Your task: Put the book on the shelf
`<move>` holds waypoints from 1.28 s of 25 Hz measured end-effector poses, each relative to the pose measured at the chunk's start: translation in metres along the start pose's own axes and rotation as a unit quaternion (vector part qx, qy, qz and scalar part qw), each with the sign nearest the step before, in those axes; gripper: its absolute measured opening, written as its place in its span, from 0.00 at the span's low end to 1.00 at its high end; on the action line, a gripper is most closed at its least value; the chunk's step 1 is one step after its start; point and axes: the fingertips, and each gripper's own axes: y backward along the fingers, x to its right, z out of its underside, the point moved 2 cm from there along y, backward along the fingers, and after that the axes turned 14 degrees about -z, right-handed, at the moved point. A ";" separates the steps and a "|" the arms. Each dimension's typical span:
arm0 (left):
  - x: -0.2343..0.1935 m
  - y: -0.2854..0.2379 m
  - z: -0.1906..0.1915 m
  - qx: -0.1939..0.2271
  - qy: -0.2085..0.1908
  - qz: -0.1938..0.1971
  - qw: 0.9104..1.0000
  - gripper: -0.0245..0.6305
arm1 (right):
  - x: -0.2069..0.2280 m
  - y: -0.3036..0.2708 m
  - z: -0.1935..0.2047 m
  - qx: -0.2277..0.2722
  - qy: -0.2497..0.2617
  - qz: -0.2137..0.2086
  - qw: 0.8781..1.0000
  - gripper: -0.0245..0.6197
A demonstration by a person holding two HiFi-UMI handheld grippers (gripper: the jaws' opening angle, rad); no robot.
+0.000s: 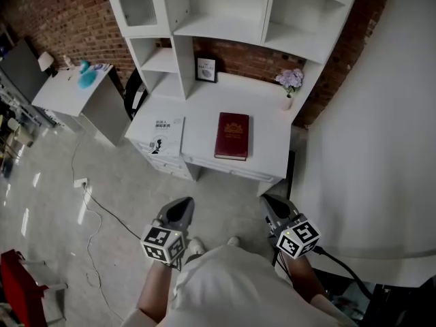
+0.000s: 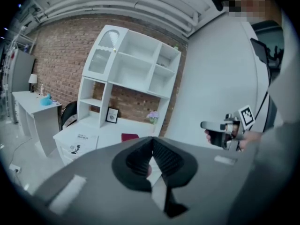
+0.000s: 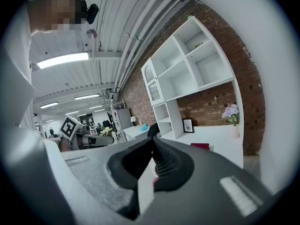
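Brick wall [image 1: 41, 12], rough and red-brown, backs a white shelf unit [image 1: 228, 26] of smooth painted boards. The unit is divided into square open boxes, with one arched glazed door at its upper left. Below it runs a flat white desk [image 1: 272, 148].

One book [image 1: 231, 135] lies flat on that desk, cover up, below the shelves and touching none of them. It is a dark red rectangular hardback with gold ornament on the cover. To its left, on a lower white top, lies one thin white booklet [image 1: 162, 133] with black print. One small black picture frame [image 1: 206, 69] stands at the back of the desk. One slim vase [image 1: 289, 103] of pale purple flowers [image 1: 291, 79] stands near the desk's right rear corner.

Two grippers hang over the grey, glossy floor [image 1: 48, 182], near the desk's front edge but apart from it. The left gripper [image 1: 185, 204] and the right gripper [image 1: 268, 201] are each a dark wedge with ribbed black pads [image 2: 164, 154]. Each carries one cube with black-and-white square markers. In both gripper views the fingers are pressed together at the tips, with nothing between them. One thin cable [image 1: 112, 214] trails across the floor.
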 end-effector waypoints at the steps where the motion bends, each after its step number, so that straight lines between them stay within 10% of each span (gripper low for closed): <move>1: 0.002 -0.001 0.001 -0.001 0.000 -0.002 1.000 0.05 | 0.002 0.002 0.000 -0.001 0.000 -0.001 1.000 0.04; 32: 0.007 -0.082 -0.011 -0.013 -0.025 -0.001 1.000 0.05 | 0.079 -0.004 0.005 -0.020 -0.002 0.015 1.000 0.04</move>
